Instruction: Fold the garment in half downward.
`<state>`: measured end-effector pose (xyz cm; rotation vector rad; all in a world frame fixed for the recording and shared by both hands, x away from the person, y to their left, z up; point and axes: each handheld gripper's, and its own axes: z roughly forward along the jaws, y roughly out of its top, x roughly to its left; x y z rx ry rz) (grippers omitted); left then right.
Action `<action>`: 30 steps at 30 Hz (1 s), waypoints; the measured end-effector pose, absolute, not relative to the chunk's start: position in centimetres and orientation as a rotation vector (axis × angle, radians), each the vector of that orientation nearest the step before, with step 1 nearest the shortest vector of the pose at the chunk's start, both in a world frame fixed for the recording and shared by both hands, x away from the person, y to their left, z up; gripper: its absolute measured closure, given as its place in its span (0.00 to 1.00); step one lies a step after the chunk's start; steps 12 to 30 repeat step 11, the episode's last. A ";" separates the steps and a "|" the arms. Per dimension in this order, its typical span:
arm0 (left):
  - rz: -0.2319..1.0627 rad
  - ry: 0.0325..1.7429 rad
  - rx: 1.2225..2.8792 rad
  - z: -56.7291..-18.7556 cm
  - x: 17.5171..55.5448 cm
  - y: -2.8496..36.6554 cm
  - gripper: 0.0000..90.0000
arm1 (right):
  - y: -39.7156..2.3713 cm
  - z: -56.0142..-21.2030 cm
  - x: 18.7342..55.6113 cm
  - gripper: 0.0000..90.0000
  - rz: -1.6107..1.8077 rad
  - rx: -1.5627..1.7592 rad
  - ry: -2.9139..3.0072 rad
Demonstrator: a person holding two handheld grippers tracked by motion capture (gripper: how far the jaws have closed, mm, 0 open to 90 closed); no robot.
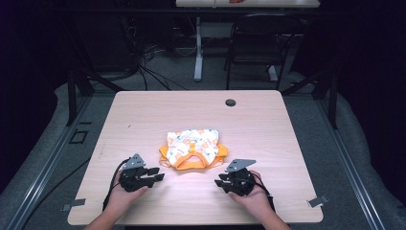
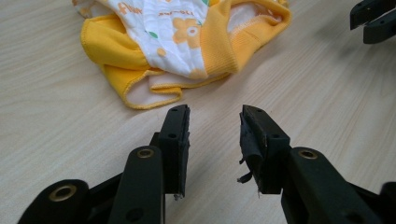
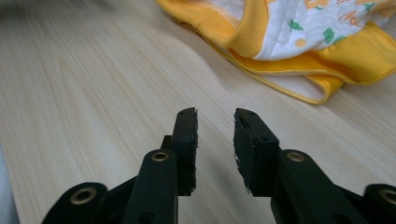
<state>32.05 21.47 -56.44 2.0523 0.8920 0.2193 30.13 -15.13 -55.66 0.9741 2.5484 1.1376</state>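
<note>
A small folded garment, white with an orange and green print and yellow-orange ribbed trim, lies flat near the middle of the wooden table. My left gripper rests low over the table just left of and nearer than the garment, pointing right, jaws open and empty. In the left gripper view the garment lies a short way beyond my open gripper, and the right gripper's jaw tips show far right. My right gripper sits nearer than the garment's right side, open and empty, with the garment ahead.
A dark round grommet hole sits at the table's far edge. Metal clips stick out at the front corners. Beyond the table stand a black chair, a white table leg and loose floor cables.
</note>
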 end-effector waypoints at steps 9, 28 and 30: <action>0.259 0.883 2.086 -57.0 32.1 21.0 0.64 | -14.8 -56.5 30.1 0.64 1.070 0.940 2.516; 0.257 0.877 2.090 -57.1 32.1 21.0 0.62 | -14.9 -56.6 30.2 0.63 1.059 0.947 2.516; 0.257 0.877 2.090 -57.1 32.1 21.0 0.62 | -14.9 -56.6 30.2 0.63 1.059 0.947 2.516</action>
